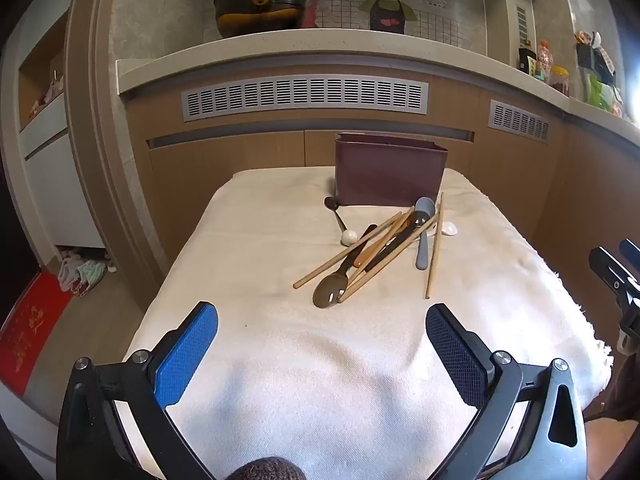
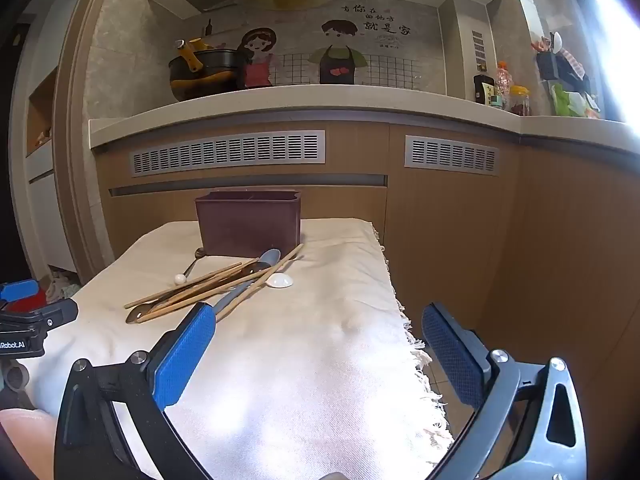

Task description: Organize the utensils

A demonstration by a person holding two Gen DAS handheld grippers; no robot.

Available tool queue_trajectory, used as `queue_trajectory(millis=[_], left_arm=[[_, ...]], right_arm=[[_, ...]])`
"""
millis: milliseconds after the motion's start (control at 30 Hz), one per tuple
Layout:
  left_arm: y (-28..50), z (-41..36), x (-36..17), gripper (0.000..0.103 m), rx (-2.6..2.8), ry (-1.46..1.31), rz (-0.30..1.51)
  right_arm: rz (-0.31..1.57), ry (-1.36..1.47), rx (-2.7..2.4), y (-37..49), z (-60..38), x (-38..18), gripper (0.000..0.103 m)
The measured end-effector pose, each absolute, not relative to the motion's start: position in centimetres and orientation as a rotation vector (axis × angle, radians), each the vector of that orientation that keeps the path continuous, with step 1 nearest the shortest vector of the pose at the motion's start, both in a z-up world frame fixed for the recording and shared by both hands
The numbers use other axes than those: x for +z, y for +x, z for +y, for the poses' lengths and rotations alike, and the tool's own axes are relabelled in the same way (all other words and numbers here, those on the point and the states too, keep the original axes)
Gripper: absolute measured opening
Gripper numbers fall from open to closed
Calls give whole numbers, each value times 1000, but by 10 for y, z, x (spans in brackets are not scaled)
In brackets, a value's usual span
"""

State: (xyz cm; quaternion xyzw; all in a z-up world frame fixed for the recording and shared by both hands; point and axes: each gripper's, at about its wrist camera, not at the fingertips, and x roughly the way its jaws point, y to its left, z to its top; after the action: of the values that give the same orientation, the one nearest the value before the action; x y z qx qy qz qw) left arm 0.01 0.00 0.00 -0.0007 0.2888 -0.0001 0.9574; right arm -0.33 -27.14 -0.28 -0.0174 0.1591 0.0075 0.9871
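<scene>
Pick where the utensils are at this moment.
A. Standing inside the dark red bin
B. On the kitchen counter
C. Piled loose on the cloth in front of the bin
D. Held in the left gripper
C: the chopsticks and spoons lie crossed in a heap on the white cloth just in front of the dark red bin, while the left gripper and right gripper are both open with nothing between their fingers.

A pale counter [image 2: 304,100] runs along the far side above wood-panelled cabinets [image 2: 440,216] with two grey vents [image 1: 304,98]. The grey wall behind carries a cartoon sticker [image 1: 386,2] of two cooks. A dark pot [image 1: 260,10] sits far left, jars [image 2: 516,98] far right. Bright light [image 2: 616,40] glares from the right.
</scene>
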Motion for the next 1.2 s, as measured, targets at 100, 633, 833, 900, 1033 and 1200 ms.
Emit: queue_trajectory(millis=[100,633,833,900,1033,1200], left_arm=[[0,0,0,103,-2,-4,581],[3,-2,-1,103,0,10,581],[1,-3,0,103,0,7,583],[1,-3,0,103,0,7,583],[1,-3,0,103,0,7,584],[1,-2,0,103,-1,8,585]], right_arm=[[316,-38,13,-3,-271,-3,103],[317,-32,18,-3,-272,-3,103],[318,-32,17,-3,-273,-2,103],[318,-33,19,-3,-272,-3,103],[318,-33,18,-3,-271,-3,103],[320,-32,18,-3,-271,-2,103]])
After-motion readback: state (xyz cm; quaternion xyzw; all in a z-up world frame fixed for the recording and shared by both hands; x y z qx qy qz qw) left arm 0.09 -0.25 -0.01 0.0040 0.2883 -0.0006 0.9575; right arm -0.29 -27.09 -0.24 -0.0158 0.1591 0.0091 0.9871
